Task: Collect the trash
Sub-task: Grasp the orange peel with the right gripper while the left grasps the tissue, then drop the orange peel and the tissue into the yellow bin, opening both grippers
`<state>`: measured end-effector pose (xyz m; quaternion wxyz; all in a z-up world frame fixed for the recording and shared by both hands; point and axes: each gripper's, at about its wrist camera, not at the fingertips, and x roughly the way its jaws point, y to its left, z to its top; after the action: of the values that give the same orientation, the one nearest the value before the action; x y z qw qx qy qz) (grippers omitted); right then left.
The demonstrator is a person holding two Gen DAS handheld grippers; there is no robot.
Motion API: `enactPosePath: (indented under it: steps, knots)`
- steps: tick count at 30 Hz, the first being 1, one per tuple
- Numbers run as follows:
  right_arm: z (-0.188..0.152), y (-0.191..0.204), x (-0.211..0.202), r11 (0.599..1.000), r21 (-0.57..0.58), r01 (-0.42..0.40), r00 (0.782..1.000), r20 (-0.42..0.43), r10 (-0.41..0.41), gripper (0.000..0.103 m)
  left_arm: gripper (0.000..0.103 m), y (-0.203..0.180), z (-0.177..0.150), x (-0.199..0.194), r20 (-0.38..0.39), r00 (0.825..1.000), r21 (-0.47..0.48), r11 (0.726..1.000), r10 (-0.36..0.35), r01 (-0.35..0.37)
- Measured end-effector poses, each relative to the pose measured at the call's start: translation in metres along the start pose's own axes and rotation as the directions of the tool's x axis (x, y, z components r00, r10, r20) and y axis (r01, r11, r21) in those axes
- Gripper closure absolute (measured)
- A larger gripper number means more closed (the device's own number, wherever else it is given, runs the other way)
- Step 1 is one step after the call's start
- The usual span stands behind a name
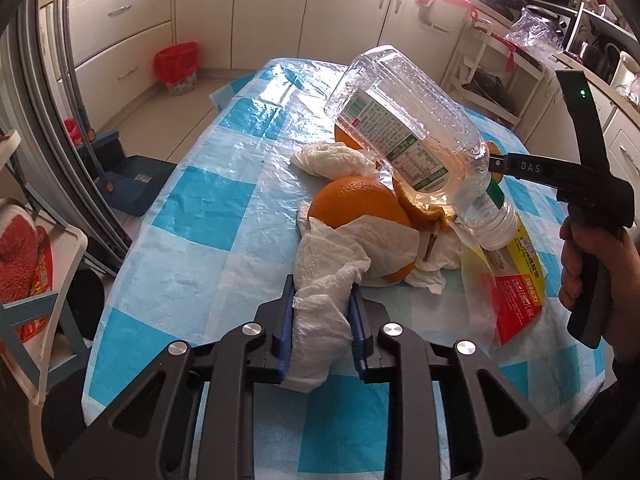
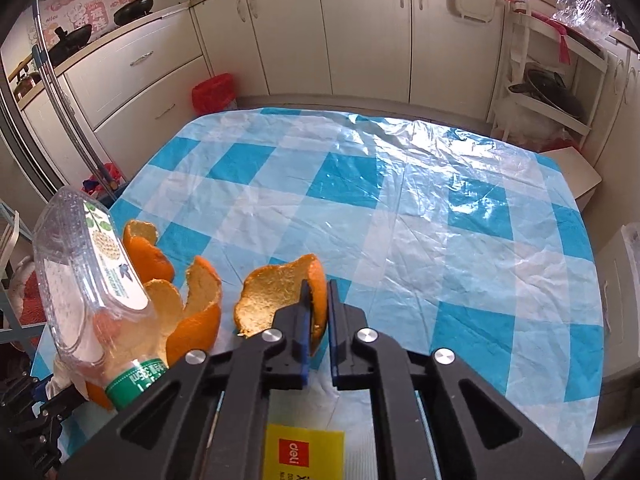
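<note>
Where yellow packet [image 2: 305, 454] reads "deli"

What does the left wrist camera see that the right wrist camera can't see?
Only the left wrist view shows the left gripper shut on a white paper towel, a whole orange and the person's hand.

Only the right wrist view shows the right gripper shut on an orange peel, and frying pans on the counter.

Both show the clear plastic bottle, the blue checked tablecloth and the red bin.
</note>
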<state>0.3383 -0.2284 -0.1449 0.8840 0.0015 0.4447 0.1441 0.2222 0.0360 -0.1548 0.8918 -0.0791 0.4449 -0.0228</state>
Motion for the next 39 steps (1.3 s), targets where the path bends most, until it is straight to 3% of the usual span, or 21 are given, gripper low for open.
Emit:
enactPosePath:
  steps: [13, 26, 32, 39]
  knots:
    - [-0.03, -0.02, -0.091, 0.998, 0.063, 0.001, 0.993, 0.118, -0.008, 0.096, 0.083, -0.004, -0.007, -0.051, 0.052, 0.996, -0.033, 0.997, -0.07, 0.071]
    - [-0.131, -0.044, -0.194, 0.975, 0.218, -0.028, 0.972, 0.235, -0.025, 0.096, 0.083, -0.096, -0.025, -0.11, 0.108, 0.975, 0.137, 0.974, -0.195, 0.179]
    - [-0.156, -0.038, -0.216, 0.975, 0.221, 0.002, 0.961, 0.269, -0.063, 0.096, 0.083, -0.133, -0.041, -0.134, 0.127, 0.969, 0.223, 0.958, -0.213, 0.181]
    - [-0.166, -0.042, -0.222, 0.971, 0.24, 0.011, 0.957, 0.279, -0.08, 0.096, 0.083, -0.145, -0.052, -0.156, 0.152, 0.963, 0.273, 0.946, -0.22, 0.173]
